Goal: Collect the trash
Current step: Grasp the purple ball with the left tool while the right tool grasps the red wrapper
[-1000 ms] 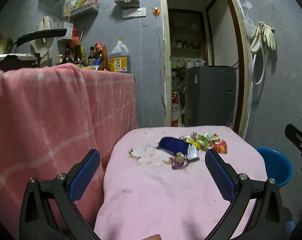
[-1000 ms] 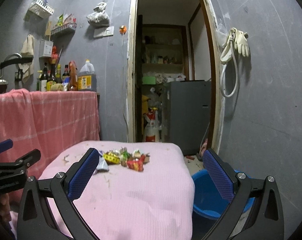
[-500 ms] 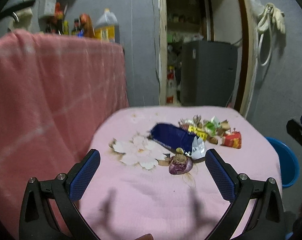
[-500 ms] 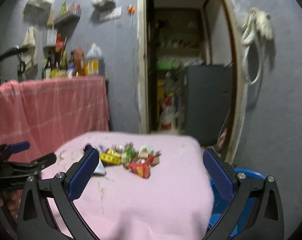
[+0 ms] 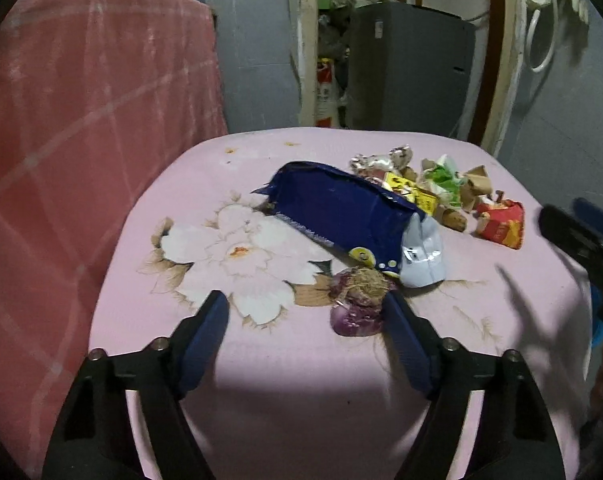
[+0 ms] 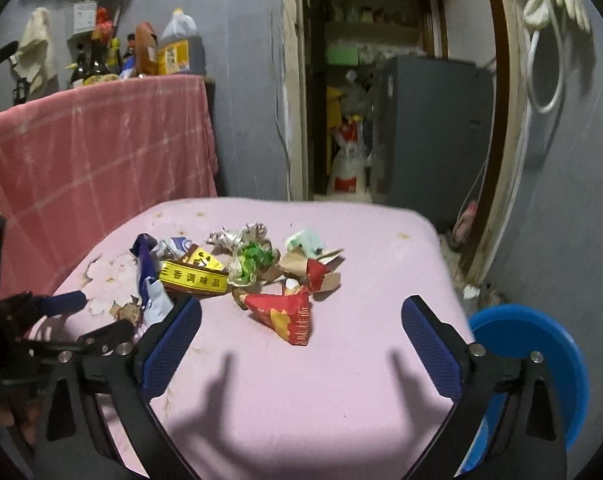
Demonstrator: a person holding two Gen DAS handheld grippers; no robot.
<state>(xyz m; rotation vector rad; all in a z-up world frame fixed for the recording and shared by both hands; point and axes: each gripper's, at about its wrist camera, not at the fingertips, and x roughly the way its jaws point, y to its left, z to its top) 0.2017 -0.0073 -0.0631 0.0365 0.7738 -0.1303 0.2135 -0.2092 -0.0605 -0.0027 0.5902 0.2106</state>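
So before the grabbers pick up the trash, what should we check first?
1. Left gripper empty: ok. Its jaws have just been closing, with only pink cloth between them.
2. Left gripper lined up on the purple onion scrap: not ok. The scrap lies against the inside of its right finger, not centred.
3. Right gripper open and empty: ok. It has closed slightly, with the red wrapper just ahead of the gap.
4. Blue bin within reach: ok, it stands beside the table on the right.
5. Bin has room: cannot tell, its inside is hardly seen.
6. Grippers apart from each other: ok, close but not touching.
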